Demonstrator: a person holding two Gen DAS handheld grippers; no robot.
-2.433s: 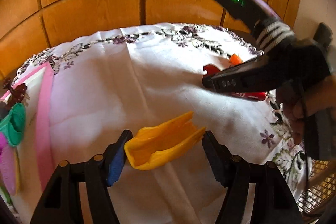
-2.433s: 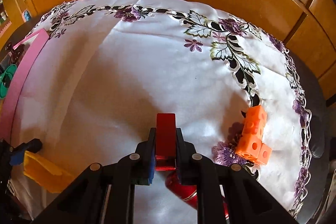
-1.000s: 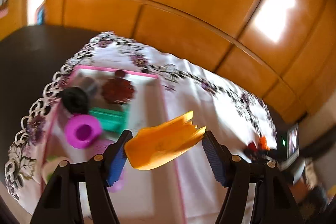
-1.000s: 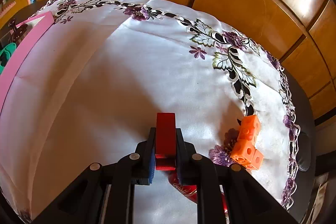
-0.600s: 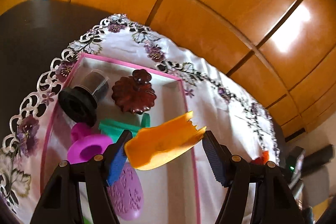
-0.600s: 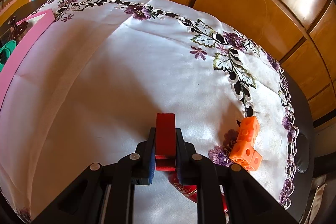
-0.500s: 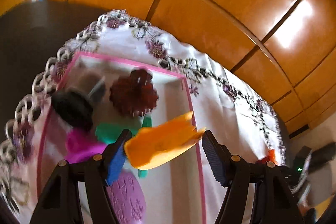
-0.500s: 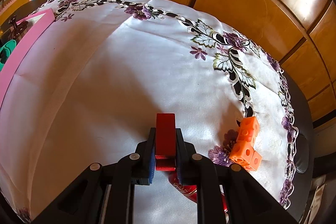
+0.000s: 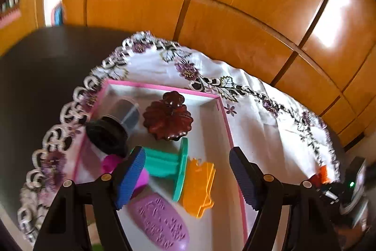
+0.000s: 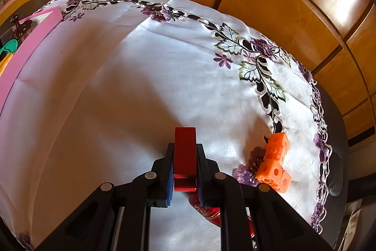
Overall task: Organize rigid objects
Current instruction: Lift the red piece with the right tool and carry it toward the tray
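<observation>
My left gripper [image 9: 188, 173] hangs above the pink-rimmed tray [image 9: 225, 117] with its jaws spread wide and nothing between them. The yellow scoop-shaped piece [image 9: 199, 185] lies on the tray floor at lower centre of the left wrist view, just beside the teal spool [image 9: 169, 166], with the purple oval piece [image 9: 159, 218] at the bottom of the frame. Higher in the tray sit the dark red flower-shaped lid [image 9: 168, 119] and a clear jar with a black cap [image 9: 110, 133], lying on its side. The view is somewhat blurred, so I cannot tell whether the scoop touches the spool.

My right gripper [image 10: 185, 164] is clamped on a red block [image 10: 185, 152], held above the white embroidered tablecloth [image 10: 129, 86] at lower centre of the right wrist view. The orange linked cubes [image 10: 273, 168] rest on the cloth at lower right, and part of a red can [image 10: 206, 208] shows beneath my fingers.

I judge the scoop's drop-off finished and the red block's carry to be the step in hand. Next I should take the block across to the tray, whose edge sits at the far left of the right wrist view, and let go over a bare patch of floor. The left gripper should clear away first so the two do not meet.
</observation>
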